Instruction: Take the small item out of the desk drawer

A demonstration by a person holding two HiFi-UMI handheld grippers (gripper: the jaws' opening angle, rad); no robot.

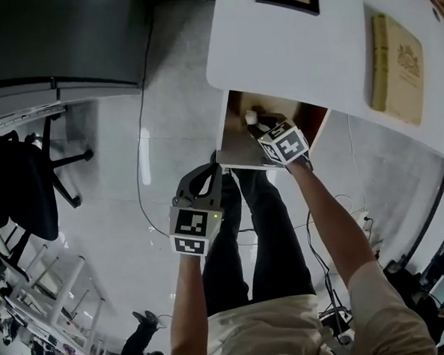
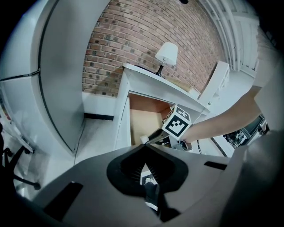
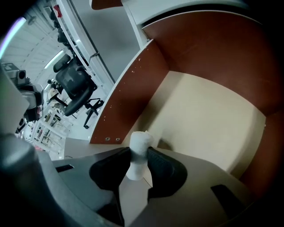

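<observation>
The right tool (image 3: 138,160) is clamped on the small item (image 3: 141,144), a stubby white cylinder standing upright between its pads. It sits low inside the open drawer (image 3: 133,84), toward the drawer's 10 o'clock corner as seen from above. The white tabletop (image 1: 311,47) overhangs at 12 o'clock, with a book (image 1: 397,61) on it. The left tool (image 1: 204,175) hangs at 7 o'clock with its jaws together on nothing. The item is round and pinched along a narrow band. A knock against the drawer wall or the tabletop's edge on the way out could likely twist it loose and drop it.
</observation>
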